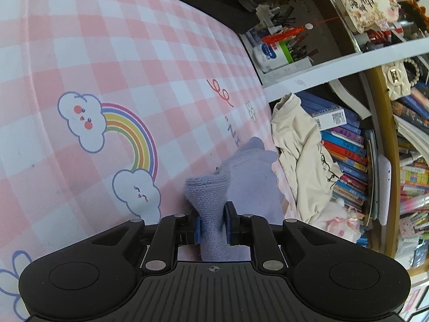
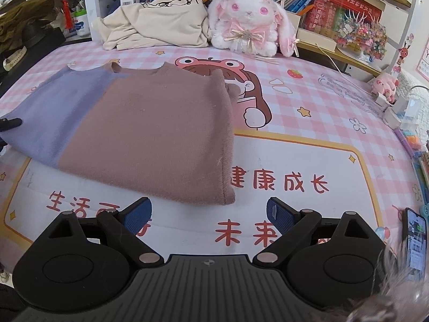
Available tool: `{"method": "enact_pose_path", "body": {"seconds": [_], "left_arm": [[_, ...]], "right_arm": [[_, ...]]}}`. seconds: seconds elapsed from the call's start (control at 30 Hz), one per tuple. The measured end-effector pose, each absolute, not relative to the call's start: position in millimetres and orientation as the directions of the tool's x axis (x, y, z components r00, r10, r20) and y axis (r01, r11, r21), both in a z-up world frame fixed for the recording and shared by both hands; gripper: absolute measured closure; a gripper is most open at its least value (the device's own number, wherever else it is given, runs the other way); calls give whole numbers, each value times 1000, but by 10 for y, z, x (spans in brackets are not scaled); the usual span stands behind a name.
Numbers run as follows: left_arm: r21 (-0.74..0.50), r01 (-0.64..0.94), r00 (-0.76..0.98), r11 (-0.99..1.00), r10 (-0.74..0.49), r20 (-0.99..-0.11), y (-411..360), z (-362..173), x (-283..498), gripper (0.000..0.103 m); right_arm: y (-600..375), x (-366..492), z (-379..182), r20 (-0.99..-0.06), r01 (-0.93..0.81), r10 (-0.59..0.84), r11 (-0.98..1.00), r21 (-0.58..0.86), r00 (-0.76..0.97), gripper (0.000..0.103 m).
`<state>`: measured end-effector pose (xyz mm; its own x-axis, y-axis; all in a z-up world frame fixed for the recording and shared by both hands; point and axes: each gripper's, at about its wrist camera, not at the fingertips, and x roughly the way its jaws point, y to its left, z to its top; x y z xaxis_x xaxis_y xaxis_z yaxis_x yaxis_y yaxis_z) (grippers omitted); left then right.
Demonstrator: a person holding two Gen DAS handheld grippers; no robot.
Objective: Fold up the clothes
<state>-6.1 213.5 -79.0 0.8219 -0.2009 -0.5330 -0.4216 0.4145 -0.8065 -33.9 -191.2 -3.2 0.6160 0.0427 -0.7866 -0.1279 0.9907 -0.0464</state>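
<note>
A two-tone sweater, brown (image 2: pixel 150 134) on the right and lilac (image 2: pixel 51 118) on the left, lies flat on the pink checked mat (image 2: pixel 308 145). Its right side is folded inward. My right gripper (image 2: pixel 209 214) is open and empty, just in front of the sweater's near right corner. My left gripper (image 1: pixel 211 225) is shut on a bunched fold of the lilac fabric (image 1: pixel 211 196) at the sweater's left edge, held slightly above the mat (image 1: pixel 107 53). A tip of that left gripper (image 2: pixel 10 123) shows at the left edge of the right wrist view.
A crumpled cream garment (image 2: pixel 158 26) and a white plush rabbit (image 2: pixel 249 18) sit at the mat's far edge against bookshelves (image 2: pixel 335 5). A phone (image 2: pixel 415 244) lies at the right. The cream garment (image 1: pixel 303 161) and books (image 1: pixel 348 155) show right of the left gripper.
</note>
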Motion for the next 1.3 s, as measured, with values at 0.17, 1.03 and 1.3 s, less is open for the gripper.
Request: {"method": "enact_pose_path", "body": {"seconds": [0.17,1.03,1.3], "left_arm": [[-802,-417,824,427,-196,-532,2181,-767,-99,90],[-749,-419,859,513,-45,-511,2023,-324,-202,94],[-722,-294,898,626,-77,-433,1641,127,-189,95]], "right_arm": [[-1892,-333,-36,-786,-126,50,991,-36,616,10],[-2219,462,-61,-741,-279,366,928,246,563,74],[-2372,711,-259,-740,-290,478,878,382,473,84]]}}
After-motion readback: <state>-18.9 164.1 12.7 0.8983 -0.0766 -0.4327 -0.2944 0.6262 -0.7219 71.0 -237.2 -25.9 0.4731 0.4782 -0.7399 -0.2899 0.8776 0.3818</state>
